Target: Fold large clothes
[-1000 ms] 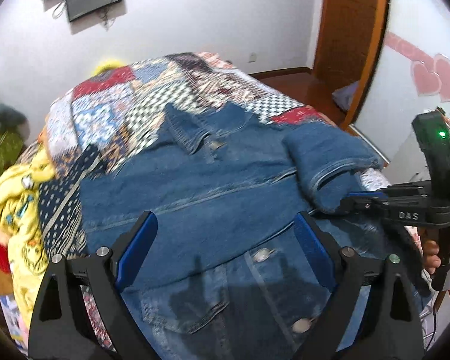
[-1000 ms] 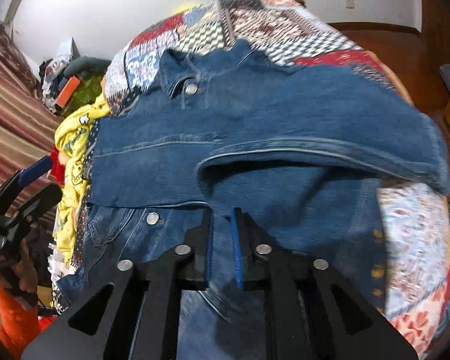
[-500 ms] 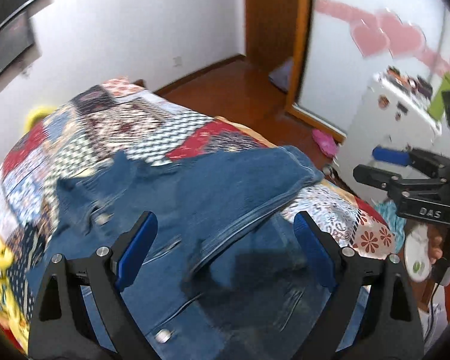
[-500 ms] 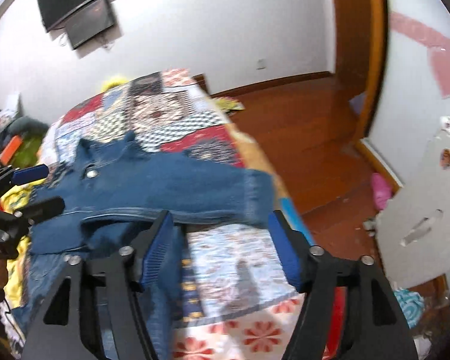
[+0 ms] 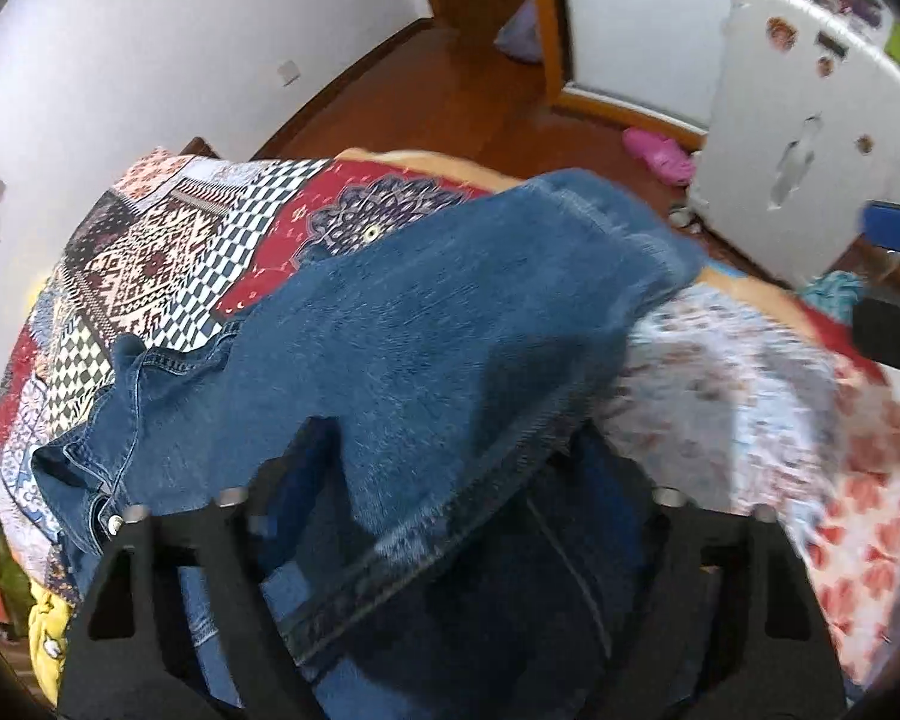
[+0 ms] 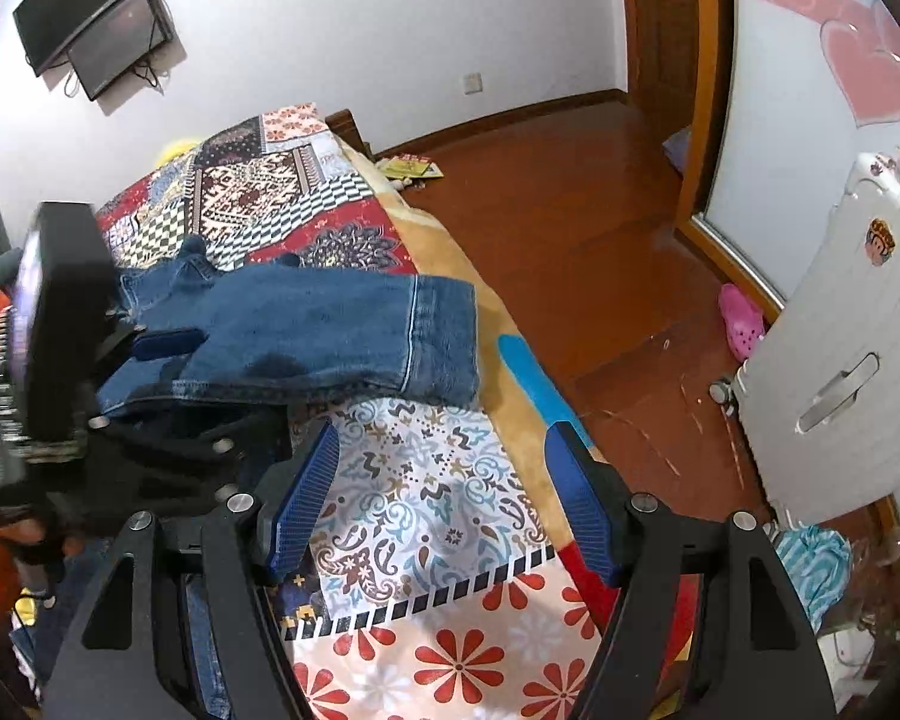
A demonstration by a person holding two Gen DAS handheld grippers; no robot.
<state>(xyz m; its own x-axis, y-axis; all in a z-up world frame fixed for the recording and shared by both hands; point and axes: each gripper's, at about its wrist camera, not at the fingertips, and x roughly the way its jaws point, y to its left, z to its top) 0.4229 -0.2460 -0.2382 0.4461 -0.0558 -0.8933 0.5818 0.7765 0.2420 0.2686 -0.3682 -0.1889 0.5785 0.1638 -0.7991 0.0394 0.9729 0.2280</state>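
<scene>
Your right gripper [image 6: 444,504] was spread wide with nothing between the blue pads [image 6: 306,498], hanging over the patchwork quilt [image 6: 426,480]. The denim jacket [image 6: 306,330] lay ahead to the left, sleeve cuff [image 6: 444,336] at the bed's edge. Your left gripper [image 6: 162,342] sat against the jacket; grip not readable. A white suitcase [image 6: 840,360] stood right.

between the matt black plastic left claw [image 5: 450,468] lies a blue denim jacket [image 5: 438,330], coarse and woven; ahead, printed patchwork cotton bedspread [image 6: 426,492]; right of the right claw [image 6: 444,510], glossy reddish wood floor [image 6: 570,228].
</scene>
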